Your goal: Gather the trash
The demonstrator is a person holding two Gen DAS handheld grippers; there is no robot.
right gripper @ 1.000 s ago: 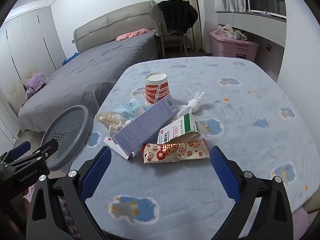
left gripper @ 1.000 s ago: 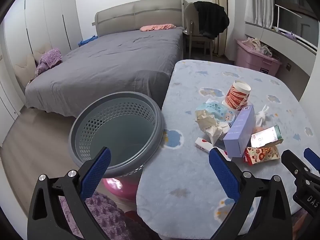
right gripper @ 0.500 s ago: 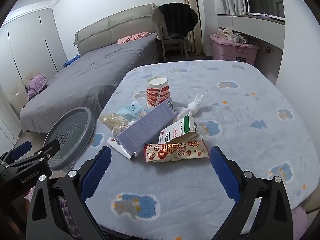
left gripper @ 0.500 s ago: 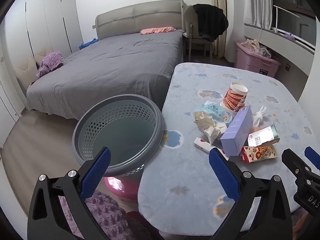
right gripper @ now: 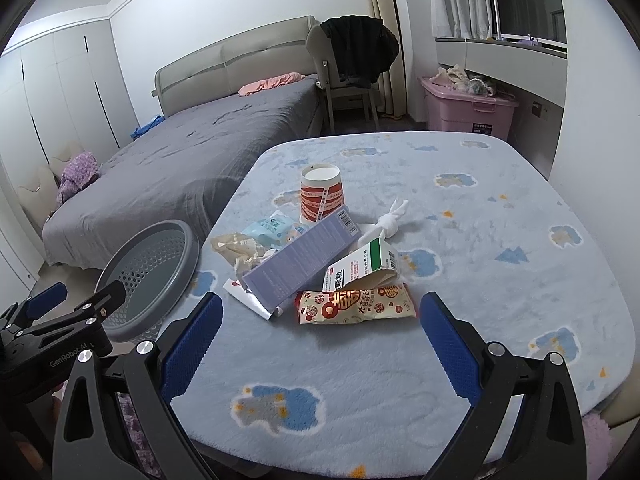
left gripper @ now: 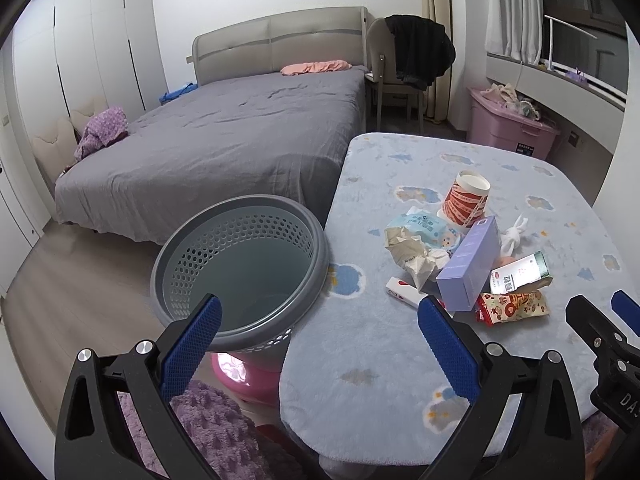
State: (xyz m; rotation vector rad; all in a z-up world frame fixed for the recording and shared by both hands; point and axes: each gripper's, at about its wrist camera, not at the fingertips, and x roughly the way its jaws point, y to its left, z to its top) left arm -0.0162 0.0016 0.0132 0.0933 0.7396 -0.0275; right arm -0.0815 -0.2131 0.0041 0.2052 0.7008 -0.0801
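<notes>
A pile of trash lies on the blue fleece-covered table (right gripper: 500,320): a red-and-white paper cup (right gripper: 322,194), a long lavender box (right gripper: 304,256), a white-green carton (right gripper: 362,266), a red-patterned snack packet (right gripper: 354,306), a blue wipes pack (right gripper: 272,230), crumpled paper (right gripper: 238,248) and a twisted white tissue (right gripper: 392,218). A grey perforated basket (left gripper: 240,264) stands at the table's left edge. My left gripper (left gripper: 318,344) is open and empty, held between basket and table. My right gripper (right gripper: 320,340) is open and empty, just short of the snack packet.
A grey bed (left gripper: 240,136) stands behind the basket. A chair with a dark garment (left gripper: 416,60) and a pink storage bin (left gripper: 512,128) stand beyond the table. A pink stool (left gripper: 244,372) sits under the basket. A purple fluffy throw (left gripper: 216,428) lies below my left gripper.
Both grippers have drawn back and risen slightly, so the table and trash look a little farther away. Both stay open. Nothing on the table has moved.
</notes>
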